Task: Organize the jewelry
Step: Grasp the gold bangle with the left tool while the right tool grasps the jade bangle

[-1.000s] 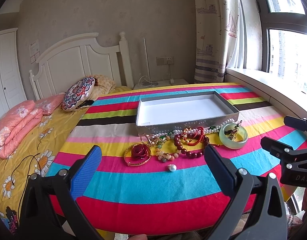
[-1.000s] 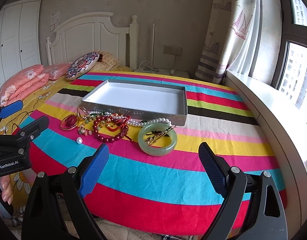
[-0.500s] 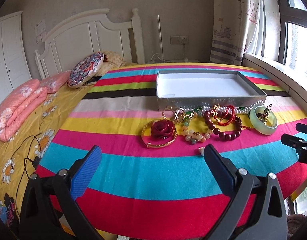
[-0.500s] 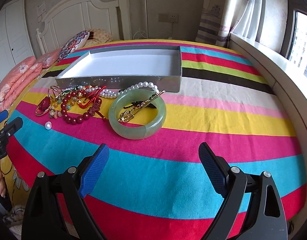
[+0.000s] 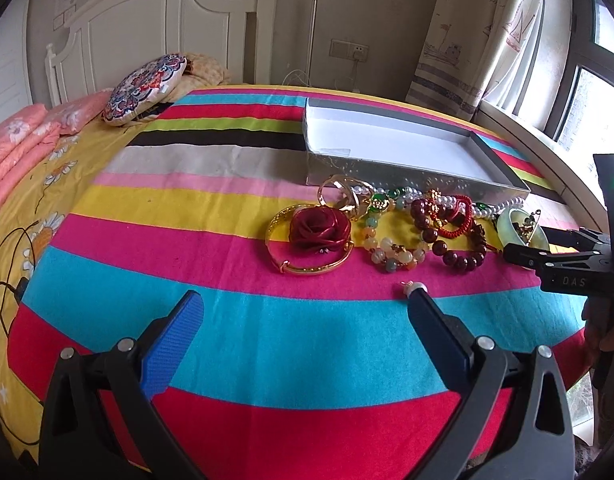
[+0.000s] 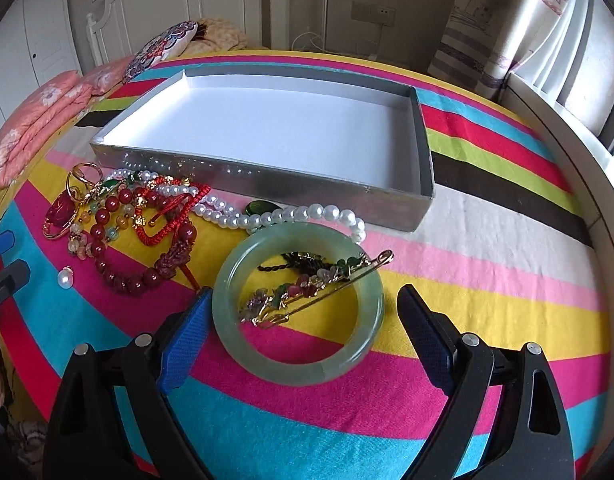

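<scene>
My right tongs are spread wide and empty, low over the bed, with the jade bangle lying between the pads; the left pad looks to be just touching its rim, though I can't be sure from this angle. A gold brooch lies across the bangle's hole. My left tongs are also open and hold nothing, near a loose pearl that sits by the right pad.

Beyond them the jewelry is heaped together: pearl strand, red beads, rose bangle, all on the striped blanket. The box behind is bare inside, so I judge nothing is sorted yet and every piece remains.

Room is fair: open blanket on my side, the box's near wall close behind the pile, and the window ledge off to the right.
</scene>
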Demonstrator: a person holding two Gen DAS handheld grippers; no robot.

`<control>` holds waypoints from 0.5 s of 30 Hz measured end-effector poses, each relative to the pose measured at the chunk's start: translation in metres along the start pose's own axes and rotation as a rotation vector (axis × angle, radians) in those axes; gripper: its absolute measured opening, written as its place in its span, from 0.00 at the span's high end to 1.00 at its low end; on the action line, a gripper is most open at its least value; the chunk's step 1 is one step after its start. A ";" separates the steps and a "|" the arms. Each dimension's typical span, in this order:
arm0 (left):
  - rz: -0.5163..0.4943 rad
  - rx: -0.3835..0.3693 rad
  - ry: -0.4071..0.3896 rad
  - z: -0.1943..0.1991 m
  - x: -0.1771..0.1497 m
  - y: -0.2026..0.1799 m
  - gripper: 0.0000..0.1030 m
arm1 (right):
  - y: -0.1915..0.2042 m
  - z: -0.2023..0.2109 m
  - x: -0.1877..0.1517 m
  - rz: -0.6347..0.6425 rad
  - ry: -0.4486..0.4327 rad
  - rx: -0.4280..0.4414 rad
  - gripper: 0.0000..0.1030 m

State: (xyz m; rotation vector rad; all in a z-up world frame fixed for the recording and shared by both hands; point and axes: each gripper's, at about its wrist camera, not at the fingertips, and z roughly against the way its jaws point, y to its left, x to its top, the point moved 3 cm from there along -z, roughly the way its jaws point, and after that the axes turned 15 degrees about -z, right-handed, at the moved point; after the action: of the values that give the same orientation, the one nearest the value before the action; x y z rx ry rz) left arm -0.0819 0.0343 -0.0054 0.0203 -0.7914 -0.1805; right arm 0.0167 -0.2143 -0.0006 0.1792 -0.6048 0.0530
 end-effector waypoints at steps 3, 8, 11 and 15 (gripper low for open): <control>0.007 -0.019 0.013 -0.008 0.010 0.004 0.02 | -0.004 0.000 0.000 -0.007 -0.007 0.020 0.24; 0.019 -0.046 0.042 -0.026 0.024 0.011 0.02 | -0.007 0.003 -0.001 -0.013 -0.026 0.027 0.25; 0.009 -0.039 0.057 -0.035 0.029 0.013 0.06 | -0.009 0.009 -0.002 -0.036 -0.053 0.054 0.26; 0.005 -0.038 0.073 -0.045 0.032 0.015 0.09 | -0.016 0.018 -0.004 -0.070 -0.076 0.078 0.26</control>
State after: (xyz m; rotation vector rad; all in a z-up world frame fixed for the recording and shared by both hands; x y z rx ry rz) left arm -0.0253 0.0416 -0.0135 -0.0111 -0.7155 -0.1892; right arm 0.0051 -0.2332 0.0098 0.2785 -0.6727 0.0023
